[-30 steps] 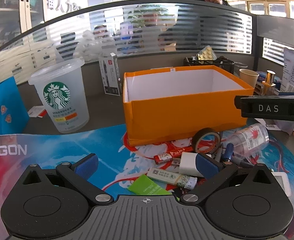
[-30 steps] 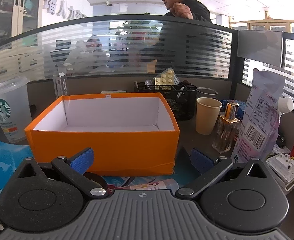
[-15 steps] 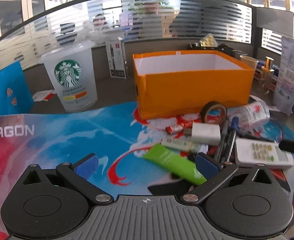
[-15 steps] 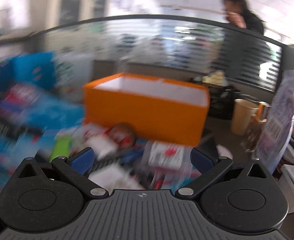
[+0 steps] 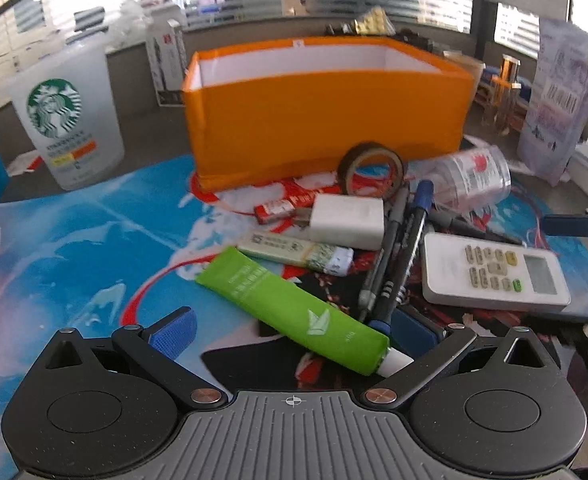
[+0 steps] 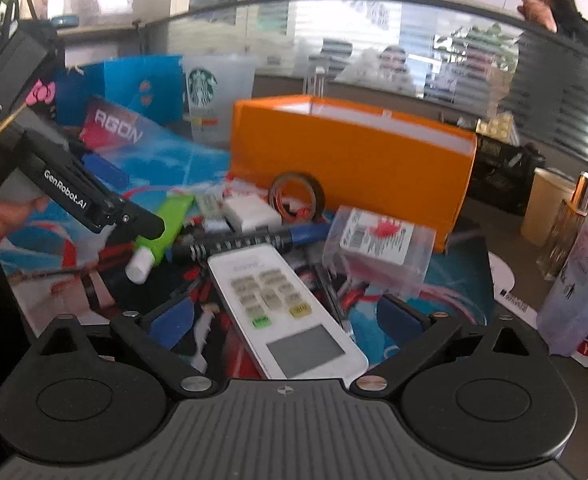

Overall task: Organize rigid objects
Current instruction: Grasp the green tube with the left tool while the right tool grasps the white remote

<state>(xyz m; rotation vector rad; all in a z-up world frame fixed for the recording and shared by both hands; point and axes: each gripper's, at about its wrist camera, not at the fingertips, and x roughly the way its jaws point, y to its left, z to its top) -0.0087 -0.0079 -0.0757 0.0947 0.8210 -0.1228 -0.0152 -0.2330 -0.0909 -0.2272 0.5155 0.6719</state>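
Hovering left gripper (image 5: 290,330): fingers spread wide, holding nothing; the green tube (image 5: 294,310) lies between them at lower centre, likely its target.
Right gripper (image 6: 286,314): fingers equally wide apart and empty, straddling the white remote (image 6: 282,304) at lower centre, seemingly lined up for a grasp along its length.
Mid pile: two pens (image 5: 398,256) lie crossed just past the tube; the white charger block (image 5: 348,216) rests beside a pale wrapped bar (image 5: 294,250); all sit jumbled on the printed mat (image 5: 94,240) covering the surface.
Farther: tape roll (image 5: 372,168) stands on edge, leaning against the orange box; the clear plastic cup (image 5: 474,178) lies on its side to the right.
Orange box (image 5: 326,120): open-topped at upper centre, apparently empty, probably the bin for the loose items.
Back left: a Starbucks cup (image 5: 68,116) stands upright, apart from the pile.
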